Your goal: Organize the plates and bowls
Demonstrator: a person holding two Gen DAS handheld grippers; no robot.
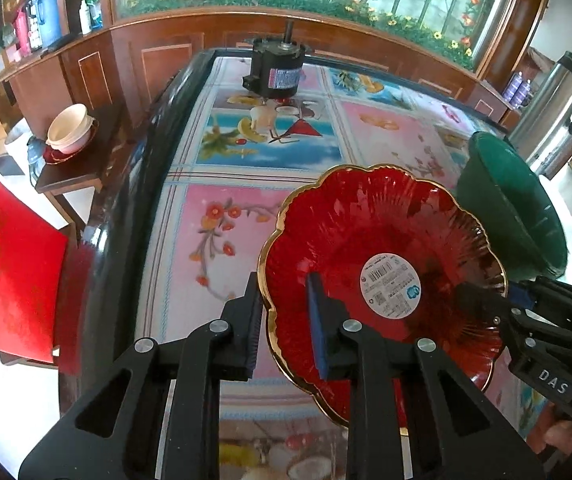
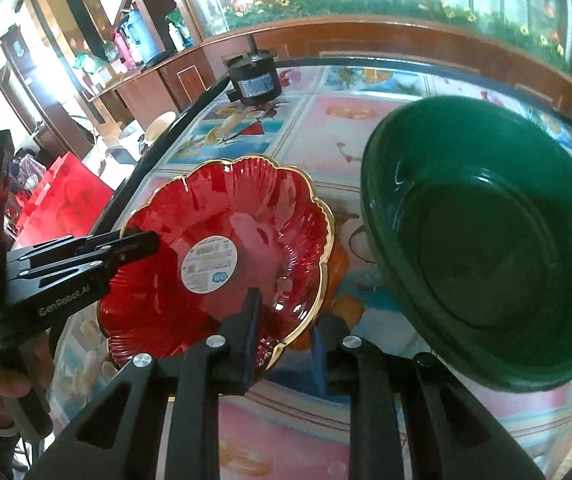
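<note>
Far off to the left of the left gripper (image 1: 286, 320), a stack of white bowls (image 1: 68, 128) sits on a small red plate on a dark side table (image 1: 74, 172), well apart from the main table (image 1: 246, 168) with its flowered cloth. Straight ahead of that gripper, at the table's far edge, stands a black motor (image 1: 276, 68).

The left gripper has its fingers on either side of the near left rim of a red plate (image 1: 382, 272) with a scalloped gold edge and a round white sticker at its centre; whether the pads actually press the rim cannot be told.

The right gripper (image 2: 286, 340) straddles the opposite rim of the same plate (image 2: 222, 256), one finger over the red inside and the other outside the gold edge, with a gap showing beside the rim.

Just to the right of that gripper a dark green bowl (image 2: 486, 248) appears tilted, beside the plate. At the far right stands a steel jug (image 1: 558, 108).
</note>
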